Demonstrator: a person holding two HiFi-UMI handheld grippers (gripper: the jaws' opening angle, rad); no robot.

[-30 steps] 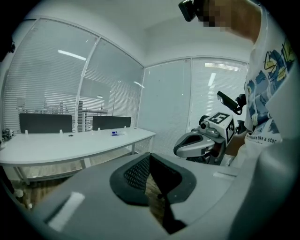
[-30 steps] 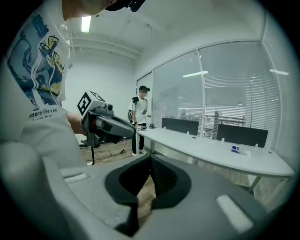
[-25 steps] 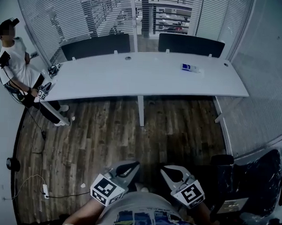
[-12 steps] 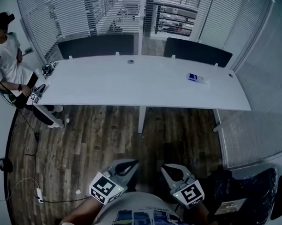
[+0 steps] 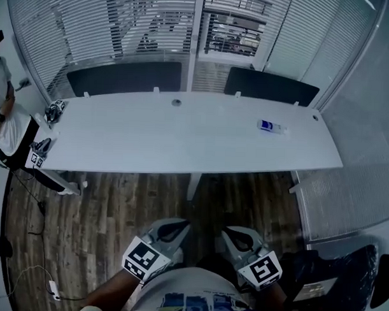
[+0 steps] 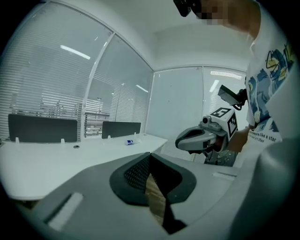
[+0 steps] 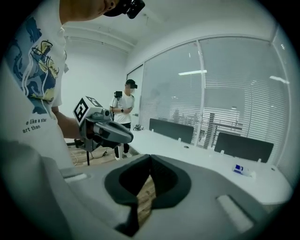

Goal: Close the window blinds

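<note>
Left gripper & right gripper both clenched, empty, near edge.
Window blinds on far wall, slats part open, just behind white desk w/ small bottle at right; 2nd person far left.

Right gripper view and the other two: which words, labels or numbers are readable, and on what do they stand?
"like a star": white printed T-shirt of the person recording.
"art than": same T-shirt, the line below, cut off at the left.
Small blue-and-white packet on the long white desk: print too small to read.
White tag at the head view's lower right: blurred, unreadable.
</note>
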